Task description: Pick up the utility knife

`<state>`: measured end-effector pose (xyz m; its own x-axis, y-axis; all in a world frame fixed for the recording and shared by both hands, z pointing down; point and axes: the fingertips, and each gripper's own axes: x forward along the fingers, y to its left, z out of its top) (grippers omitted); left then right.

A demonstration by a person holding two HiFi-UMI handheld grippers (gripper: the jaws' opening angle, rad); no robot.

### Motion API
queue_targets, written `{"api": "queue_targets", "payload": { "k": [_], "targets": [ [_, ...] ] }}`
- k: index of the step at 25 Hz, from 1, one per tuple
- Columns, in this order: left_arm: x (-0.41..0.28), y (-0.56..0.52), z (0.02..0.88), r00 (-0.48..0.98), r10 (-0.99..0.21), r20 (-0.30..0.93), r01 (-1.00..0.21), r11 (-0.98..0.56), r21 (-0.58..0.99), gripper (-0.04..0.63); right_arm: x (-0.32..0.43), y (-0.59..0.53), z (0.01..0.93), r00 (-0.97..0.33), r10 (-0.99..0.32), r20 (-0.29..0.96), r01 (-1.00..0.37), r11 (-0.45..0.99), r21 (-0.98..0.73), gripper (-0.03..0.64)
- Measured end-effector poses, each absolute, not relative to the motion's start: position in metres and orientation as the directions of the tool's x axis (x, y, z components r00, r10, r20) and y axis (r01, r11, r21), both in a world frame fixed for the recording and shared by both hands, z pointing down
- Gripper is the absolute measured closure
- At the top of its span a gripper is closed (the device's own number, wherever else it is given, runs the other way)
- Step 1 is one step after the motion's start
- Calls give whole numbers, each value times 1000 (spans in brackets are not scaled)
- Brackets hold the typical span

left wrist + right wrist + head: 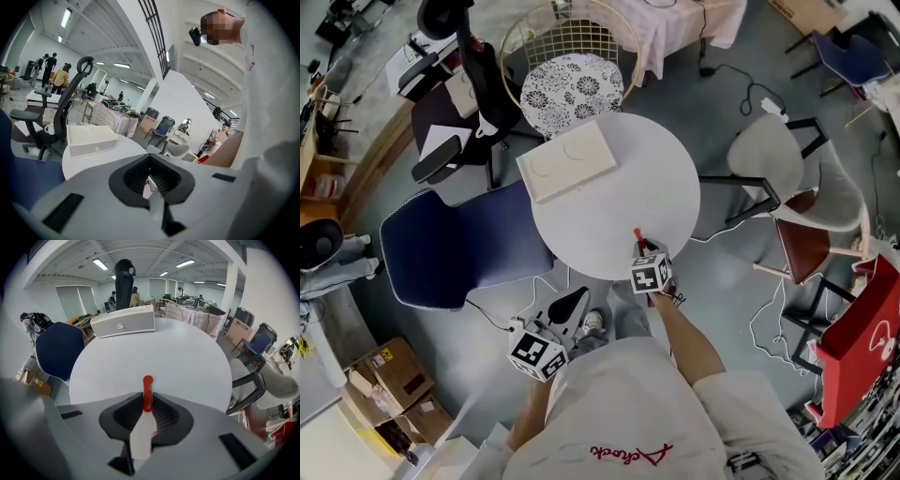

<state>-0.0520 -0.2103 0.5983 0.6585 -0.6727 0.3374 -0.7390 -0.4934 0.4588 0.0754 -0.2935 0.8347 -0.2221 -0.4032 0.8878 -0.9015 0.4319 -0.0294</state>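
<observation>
The utility knife (pixel 638 236), slim with a red handle, lies on the round white table (pixel 619 178) near its front edge. My right gripper (pixel 643 247) points steeply down at it. In the right gripper view the red knife (pixel 147 392) runs lengthwise between the dark pads, and the right gripper (pixel 147 408) is shut on its handle, with the tip sticking out ahead over the table (pixel 187 357). My left gripper (pixel 570 302) hangs off the table's front left, below the rim. Nothing is between its jaws in the left gripper view, where the left gripper (pixel 150 180) stands shut.
A flat white box (pixel 567 161) lies at the table's back left. A dark blue chair (pixel 459 248) stands to the left, a wire chair with a patterned cushion (pixel 572 84) behind, and a white chair (pixel 778 155) to the right. Cables run across the floor.
</observation>
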Motion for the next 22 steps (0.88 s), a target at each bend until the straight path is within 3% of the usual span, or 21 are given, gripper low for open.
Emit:
{"api": "queue_targets", "payload": {
  "k": [9, 22],
  "targets": [
    [-57, -211, 592, 660, -679, 321, -738, -504, 449, 583, 76, -287, 826, -243, -418, 875, -904, 425, -48, 545],
    [-44, -232, 544, 710, -680, 187, -691, -618, 375, 583, 72, -306, 722, -266, -633, 727, -913, 406, 20, 545]
  ]
}}
